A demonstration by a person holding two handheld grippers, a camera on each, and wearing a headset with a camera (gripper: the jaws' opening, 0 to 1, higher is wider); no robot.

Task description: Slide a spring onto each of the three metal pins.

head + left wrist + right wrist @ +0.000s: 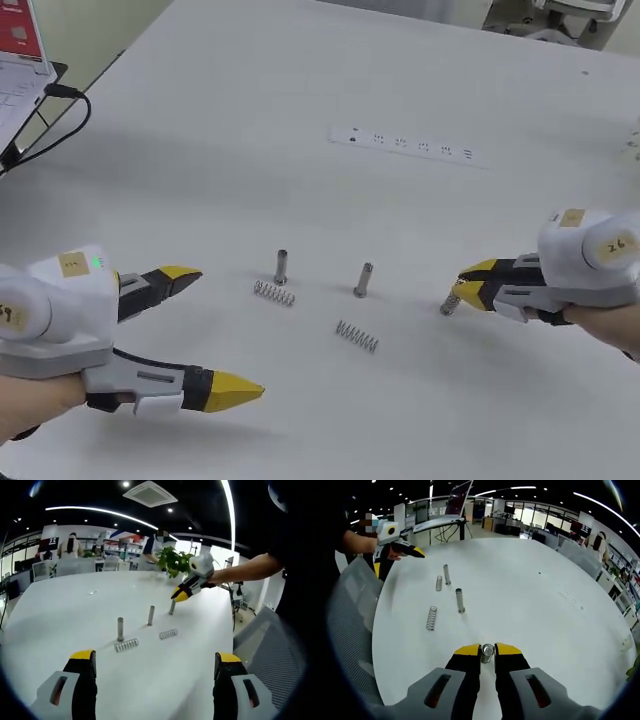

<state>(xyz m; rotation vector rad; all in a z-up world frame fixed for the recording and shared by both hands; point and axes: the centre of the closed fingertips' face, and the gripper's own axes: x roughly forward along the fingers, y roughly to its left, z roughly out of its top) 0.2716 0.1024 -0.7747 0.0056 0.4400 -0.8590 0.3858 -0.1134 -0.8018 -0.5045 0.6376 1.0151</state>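
Note:
Two bare metal pins [281, 266] [363, 280] stand upright mid-table. One loose spring [273, 293] lies at the foot of the left pin, and a second spring [356, 336] lies in front of the middle pin. My right gripper [465, 287] is shut on a third spring [487, 652] at the third pin [450, 303], seen end-on between its jaws. My left gripper [220, 332] is open and holds nothing, a little left of the pins. From the left gripper [155, 667] I see the three pins in a row [120, 629] and the right gripper [180, 595] at the farthest one.
A white power strip [405, 146] lies farther back on the white table [200, 150]. A laptop [20, 60] with a black cable [62, 125] sits at the far left edge. People and a plant [175, 560] are beyond the table.

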